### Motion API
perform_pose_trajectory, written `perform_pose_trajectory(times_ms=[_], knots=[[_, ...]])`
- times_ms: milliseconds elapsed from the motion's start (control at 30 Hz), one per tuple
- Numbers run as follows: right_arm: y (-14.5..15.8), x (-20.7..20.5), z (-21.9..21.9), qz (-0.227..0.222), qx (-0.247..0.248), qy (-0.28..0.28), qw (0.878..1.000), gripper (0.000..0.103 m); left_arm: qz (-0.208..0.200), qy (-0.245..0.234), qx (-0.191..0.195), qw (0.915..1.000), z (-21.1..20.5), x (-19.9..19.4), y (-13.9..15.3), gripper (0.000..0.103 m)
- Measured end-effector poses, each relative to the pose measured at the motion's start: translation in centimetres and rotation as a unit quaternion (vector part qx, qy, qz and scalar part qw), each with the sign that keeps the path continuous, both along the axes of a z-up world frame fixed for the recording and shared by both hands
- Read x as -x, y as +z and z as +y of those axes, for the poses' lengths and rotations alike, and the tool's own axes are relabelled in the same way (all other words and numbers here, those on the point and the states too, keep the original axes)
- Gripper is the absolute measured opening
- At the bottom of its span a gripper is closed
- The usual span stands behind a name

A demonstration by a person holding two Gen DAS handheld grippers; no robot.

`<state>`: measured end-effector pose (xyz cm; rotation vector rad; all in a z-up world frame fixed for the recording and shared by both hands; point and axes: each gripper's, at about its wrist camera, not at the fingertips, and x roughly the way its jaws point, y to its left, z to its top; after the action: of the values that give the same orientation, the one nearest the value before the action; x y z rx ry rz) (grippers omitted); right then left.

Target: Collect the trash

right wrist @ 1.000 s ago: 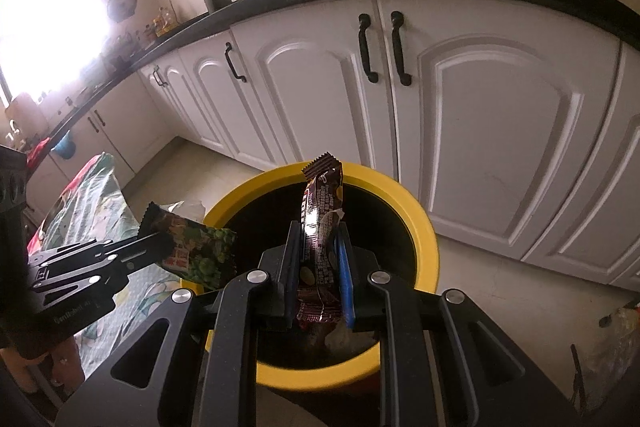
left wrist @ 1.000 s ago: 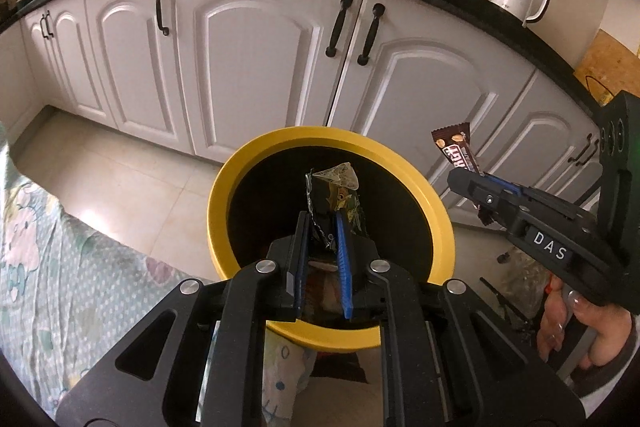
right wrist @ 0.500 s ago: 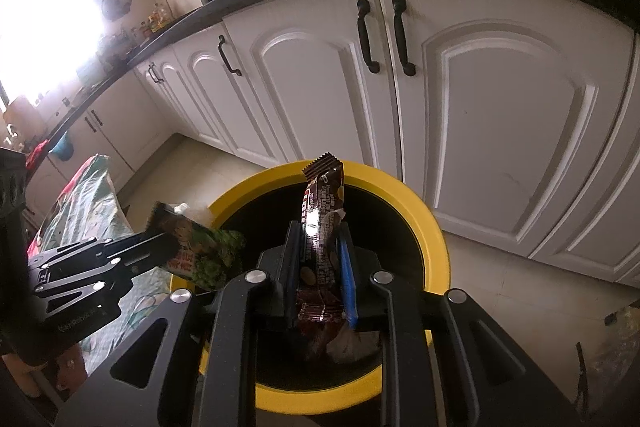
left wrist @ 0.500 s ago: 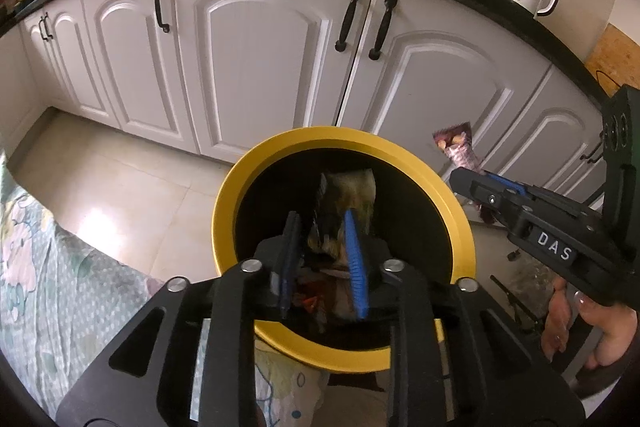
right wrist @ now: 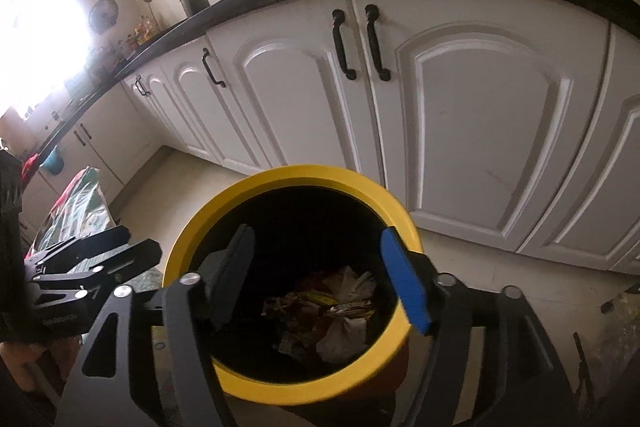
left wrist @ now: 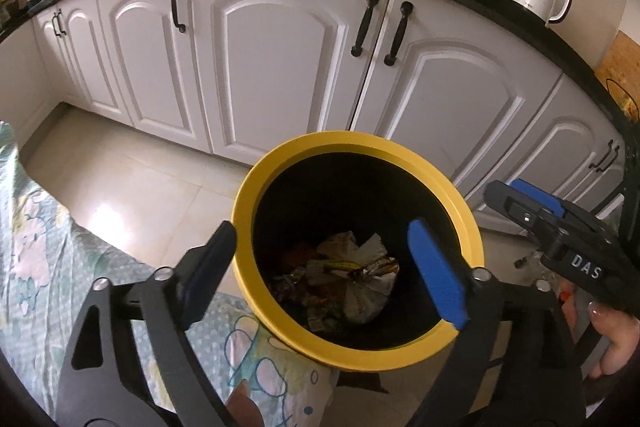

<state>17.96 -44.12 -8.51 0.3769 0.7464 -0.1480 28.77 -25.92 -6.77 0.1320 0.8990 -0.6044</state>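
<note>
Left gripper (left wrist: 320,263) and right gripper (right wrist: 316,271), jaws opening wide and empty over yellow-rimmed bin (left wrist: 400,357): withdraw only once wrappers (left wrist: 344,275) settle inside.

A round bin (left wrist: 358,351) with a yellow rim and black inside stands upright on the floor before the cabinets. Crumpled wrappers (left wrist: 344,283) and paper lie heaped at its bottom.

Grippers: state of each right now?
Left gripper: jaws opening, nothing between them, above the bin.
Right gripper: jaws opening, nothing between them.
</note>
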Motion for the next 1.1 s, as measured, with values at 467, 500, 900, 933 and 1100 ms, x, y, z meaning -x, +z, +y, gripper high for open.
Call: perform_pose_trajectory(times_ms=[467, 500, 900, 933, 1100], knots=[[1.7, 2.9, 1.0, -0.011, 0.022, -0.02, 1.0, 0.088, -0.018, 0.032, 0.012, 0.9993, 2.5, 1.3, 2.4, 0.092], [1.9, 3.1, 1.2, -0.012, 0.024, -0.02, 0.999, 0.089, -0.021, 0.033, 0.014, 0.9991, 2.8, 1.5, 2.7, 0.092], [5.8, 5.8, 4.7, -0.058, 0.052, -0.009, 0.997, 0.096, -0.059, 0.054, 0.039, 0.996, 6.2, 4.5, 6.8, 0.092], [6.3, 6.1, 5.1, -0.065, 0.055, -0.007, 0.996, 0.096, -0.064, 0.055, 0.042, 0.9956, 6.5, 4.8, 7.2, 0.092], [8.3, 7.7, 6.9, -0.095, 0.071, -0.003, 0.993, 0.097, -0.087, 0.064, 0.056, 0.9926, 8.1, 6.8, 8.9, 0.092]])
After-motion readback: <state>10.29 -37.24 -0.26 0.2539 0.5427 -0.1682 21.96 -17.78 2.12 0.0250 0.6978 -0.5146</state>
